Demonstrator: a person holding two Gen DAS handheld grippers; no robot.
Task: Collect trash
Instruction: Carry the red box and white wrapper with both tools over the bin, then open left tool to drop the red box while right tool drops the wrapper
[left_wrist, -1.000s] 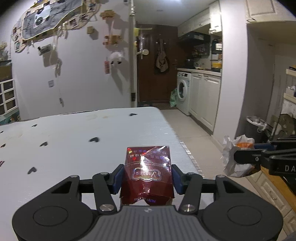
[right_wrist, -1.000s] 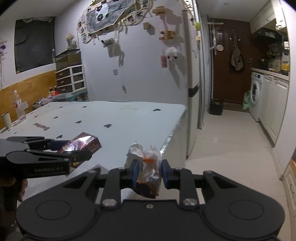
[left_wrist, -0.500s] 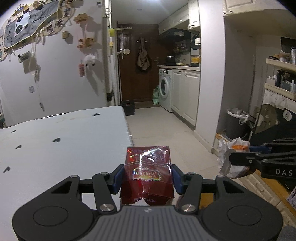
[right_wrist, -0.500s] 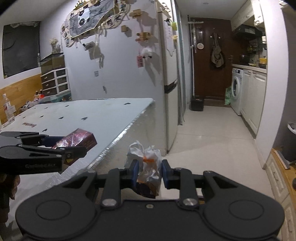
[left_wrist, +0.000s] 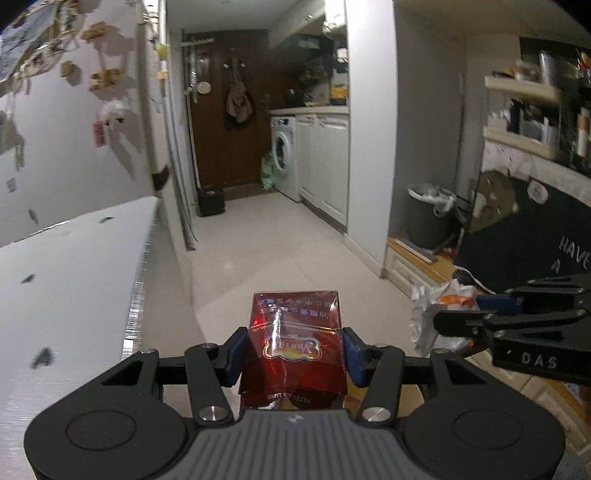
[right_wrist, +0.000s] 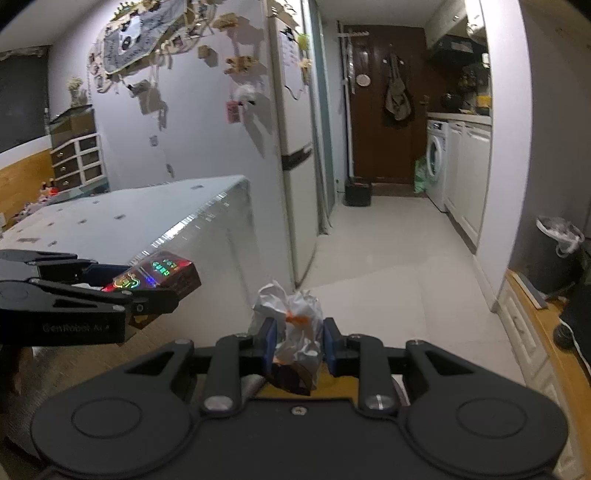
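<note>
My left gripper (left_wrist: 293, 349) is shut on a shiny red cigarette pack (left_wrist: 295, 339) and holds it in the air past the table's right edge. It also shows at the left of the right wrist view (right_wrist: 155, 280). My right gripper (right_wrist: 298, 341) is shut on a crumpled white wrapper with an orange mark (right_wrist: 295, 325). The wrapper also shows in the left wrist view (left_wrist: 439, 314), to the right of the pack. A grey trash bin with a white liner (left_wrist: 430, 214) stands by the wall ahead on the right (right_wrist: 557, 254).
The white table (left_wrist: 74, 280) is on the left. A fridge (right_wrist: 291, 147) stands behind it. A tiled hallway (left_wrist: 266, 236) leads to a brown door, a washing machine (left_wrist: 284, 157) and white cabinets. A wooden step and shelves are on the right.
Both grippers have swung right, away from the table and toward the hallway and the bin side. Each keeps its hold on its piece of trash.
</note>
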